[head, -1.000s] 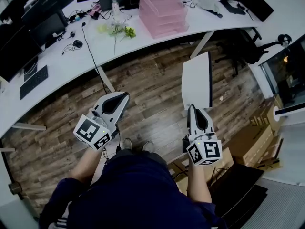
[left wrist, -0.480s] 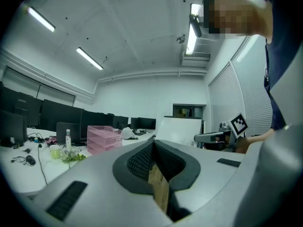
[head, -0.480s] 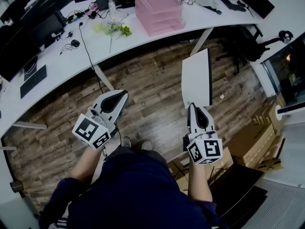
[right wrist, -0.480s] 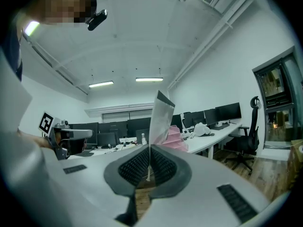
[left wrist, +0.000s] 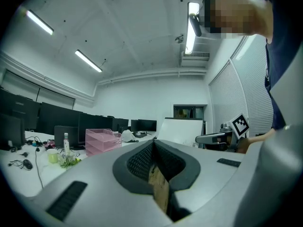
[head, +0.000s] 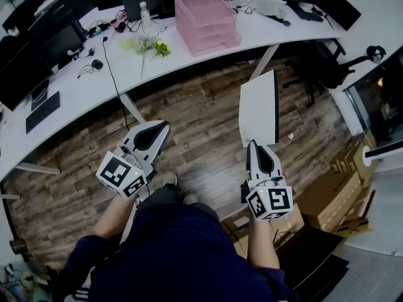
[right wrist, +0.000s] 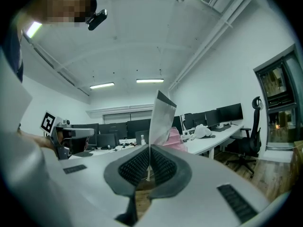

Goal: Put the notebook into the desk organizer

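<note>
White notebook (head: 259,109) stands pinched by its lower edge in the closed right tool (head: 252,143), over the wood floor (head: 201,128) and well apart from the pink desk organizer (head: 206,17) on the counter (head: 82,87). That thin edge grip could let it swing or slip on the way. The left tool (head: 165,126) is closed and empty.
</note>
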Action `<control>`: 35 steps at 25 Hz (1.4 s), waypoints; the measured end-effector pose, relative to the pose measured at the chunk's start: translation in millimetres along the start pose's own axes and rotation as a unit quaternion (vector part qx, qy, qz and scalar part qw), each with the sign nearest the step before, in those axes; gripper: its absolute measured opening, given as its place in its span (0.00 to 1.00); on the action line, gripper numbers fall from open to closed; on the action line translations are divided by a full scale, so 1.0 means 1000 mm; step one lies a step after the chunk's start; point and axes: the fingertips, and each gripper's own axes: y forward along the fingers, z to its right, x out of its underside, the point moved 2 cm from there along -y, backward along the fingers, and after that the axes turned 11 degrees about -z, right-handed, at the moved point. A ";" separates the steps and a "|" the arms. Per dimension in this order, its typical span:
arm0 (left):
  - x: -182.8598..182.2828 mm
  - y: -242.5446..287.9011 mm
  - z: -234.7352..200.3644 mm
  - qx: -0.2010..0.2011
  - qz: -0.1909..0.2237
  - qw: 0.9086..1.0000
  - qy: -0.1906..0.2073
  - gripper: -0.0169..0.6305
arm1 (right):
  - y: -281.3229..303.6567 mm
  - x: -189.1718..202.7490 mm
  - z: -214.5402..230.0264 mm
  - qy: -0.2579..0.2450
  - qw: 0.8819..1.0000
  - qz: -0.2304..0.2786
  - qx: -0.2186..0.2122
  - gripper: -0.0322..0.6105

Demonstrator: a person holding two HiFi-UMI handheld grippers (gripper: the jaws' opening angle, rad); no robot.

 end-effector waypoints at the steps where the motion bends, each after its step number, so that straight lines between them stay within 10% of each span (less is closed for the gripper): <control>1: -0.001 0.003 -0.002 -0.002 0.002 1.000 0.000 0.07 | 0.003 0.000 0.002 -0.001 1.000 -0.001 -0.001 0.06; 35: -0.022 0.206 -0.302 0.011 -0.028 0.998 -0.049 0.07 | 0.336 -0.078 0.071 -0.006 0.999 -0.051 0.007 0.06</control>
